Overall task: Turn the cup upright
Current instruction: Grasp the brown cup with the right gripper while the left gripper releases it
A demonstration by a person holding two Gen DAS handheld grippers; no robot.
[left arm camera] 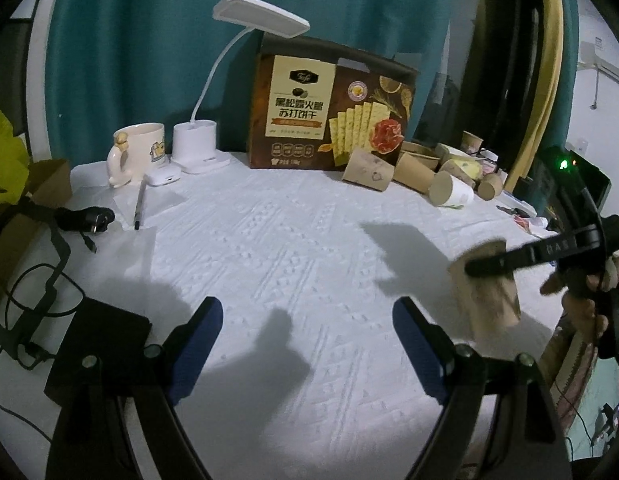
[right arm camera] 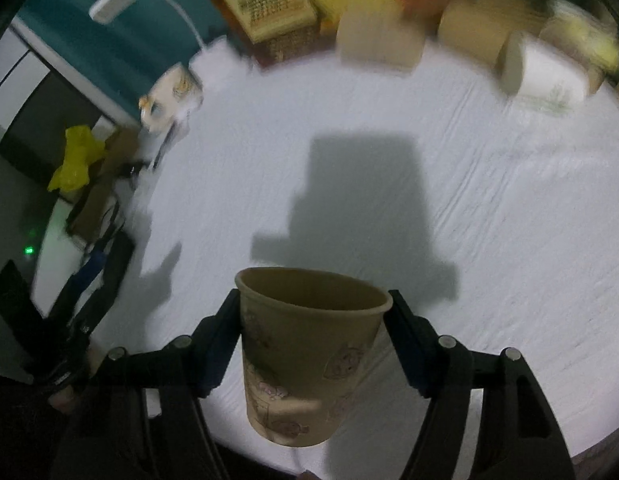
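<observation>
Reading the left wrist view from the nine o'clock side: a black plug and cable (left arm camera: 83,220) lie on the white-covered bench (left arm camera: 289,248), with a pen (left arm camera: 139,204) just beside them. Toward eleven o'clock stand a cream mug (left arm camera: 139,152) and a white desk lamp (left arm camera: 197,146), close together. At twelve o'clock a brown cracker box (left arm camera: 333,110) stands upright, and toward one o'clock a heap of paper cups (left arm camera: 425,178) lies tipped on their sides. The left tool (left arm camera: 307,344) hangs at six o'clock with its blue-padded fingers apart and nothing between them, only bare bench cover below. At three o'clock the right tool (left arm camera: 485,266) comes in from the edge, a person's hand (left arm camera: 589,292) behind it, clamped on a brown paper cup (left arm camera: 489,300) that is blurred here.

In the right wrist view the right tool (right arm camera: 313,320) sits at six o'clock, its two pads (right arm camera: 223,340) pressed on either side of the paper cup (right arm camera: 305,364) just under the rim. The cup's open mouth points toward twelve o'clock and its base toward the camera. It is off the bench, throwing a dark shadow (right arm camera: 357,208) on the cover ahead.
</observation>
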